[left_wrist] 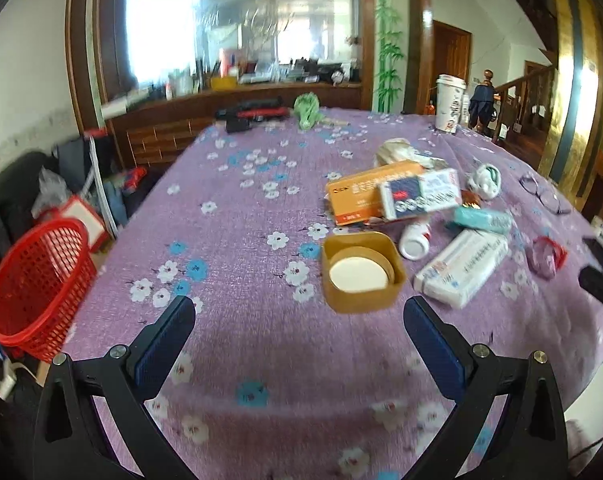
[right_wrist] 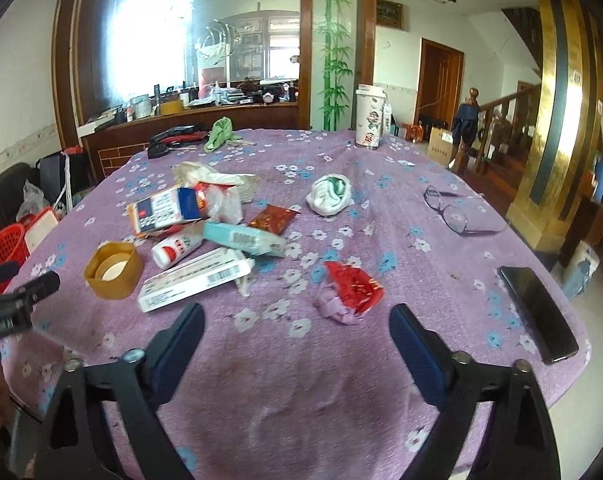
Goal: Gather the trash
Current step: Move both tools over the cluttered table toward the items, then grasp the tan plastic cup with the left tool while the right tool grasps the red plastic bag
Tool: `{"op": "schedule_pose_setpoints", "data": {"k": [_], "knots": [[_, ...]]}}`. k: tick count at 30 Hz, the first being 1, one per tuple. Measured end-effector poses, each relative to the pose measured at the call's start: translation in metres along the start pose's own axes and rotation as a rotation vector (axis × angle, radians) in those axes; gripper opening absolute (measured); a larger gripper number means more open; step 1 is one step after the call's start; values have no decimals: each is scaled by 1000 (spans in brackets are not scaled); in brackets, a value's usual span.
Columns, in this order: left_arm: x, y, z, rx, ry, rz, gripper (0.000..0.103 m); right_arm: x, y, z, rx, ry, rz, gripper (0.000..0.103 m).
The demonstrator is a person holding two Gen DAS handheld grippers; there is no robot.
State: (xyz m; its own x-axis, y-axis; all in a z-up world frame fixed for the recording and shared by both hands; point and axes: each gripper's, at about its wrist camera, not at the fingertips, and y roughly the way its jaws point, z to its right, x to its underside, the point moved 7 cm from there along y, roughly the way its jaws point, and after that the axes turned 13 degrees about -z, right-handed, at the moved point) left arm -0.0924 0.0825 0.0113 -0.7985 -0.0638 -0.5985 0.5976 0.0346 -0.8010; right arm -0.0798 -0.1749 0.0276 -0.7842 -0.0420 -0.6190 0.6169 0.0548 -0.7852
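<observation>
Trash lies piled on the purple flowered tablecloth [left_wrist: 241,240]: an orange box [left_wrist: 365,196], a blue-white box [right_wrist: 165,210], a white bottle [right_wrist: 175,248], a teal packet [right_wrist: 245,238], a long white box [right_wrist: 193,280] and a dark red sachet [right_wrist: 271,218]. My left gripper [left_wrist: 300,306] is open over bare cloth, a tan paper tub [left_wrist: 361,276] just ahead of its right finger. My right gripper [right_wrist: 297,312] is open too, with a crumpled red wrapper [right_wrist: 353,286] lying just beyond its fingertips. A red mesh basket [left_wrist: 37,288] stands on the floor left of the table.
Eyeglasses [right_wrist: 457,212] and a black phone [right_wrist: 539,312] lie near the table's right edge. A tall paper cup [right_wrist: 369,116], a green cloth [right_wrist: 219,132] and a dark tool [left_wrist: 253,114] sit at the far end. A white-green wad [right_wrist: 329,194] lies mid-table.
</observation>
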Motion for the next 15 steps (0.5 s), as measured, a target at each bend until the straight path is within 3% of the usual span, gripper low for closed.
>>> {"op": "schedule_pose_setpoints", "data": {"k": [2, 7, 10, 15], "knots": [[-12, 11, -3, 65, -27, -53, 102, -2, 9, 9, -42, 25, -41, 77], [-22, 41, 10, 149, -28, -174, 78, -4, 27, 32, -77, 93, -108, 64], [-24, 58, 19, 166, -20, -224, 67, -6, 33, 42, -118, 141, -124, 64], [-26, 77, 29, 156, 2, -262, 49, -13, 47, 55, -114, 178, -144, 64]]}}
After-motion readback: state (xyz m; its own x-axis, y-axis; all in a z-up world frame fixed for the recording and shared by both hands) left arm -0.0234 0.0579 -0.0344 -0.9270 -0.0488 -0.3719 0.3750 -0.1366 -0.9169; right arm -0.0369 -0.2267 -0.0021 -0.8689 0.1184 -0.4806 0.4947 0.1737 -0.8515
